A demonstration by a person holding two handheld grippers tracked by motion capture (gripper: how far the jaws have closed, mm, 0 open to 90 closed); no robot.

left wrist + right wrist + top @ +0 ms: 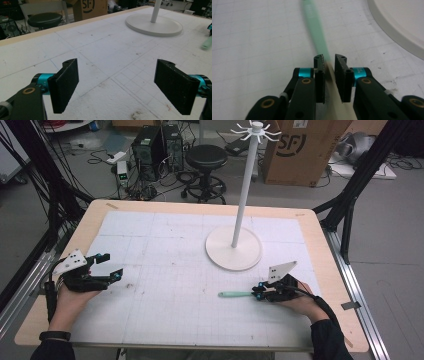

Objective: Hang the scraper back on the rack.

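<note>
Gripping green stick (234, 294), right tool (257, 291)

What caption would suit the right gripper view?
Right gripper with its jaws closed on a slim green tool, beside the white stand base.

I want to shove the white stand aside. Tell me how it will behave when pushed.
The stand would probably slide if pushed at its wide, flat base. Pushed high on the thin pole, it may tip, as the pole is tall and carries hooks at the top. It looks rigid.
</note>
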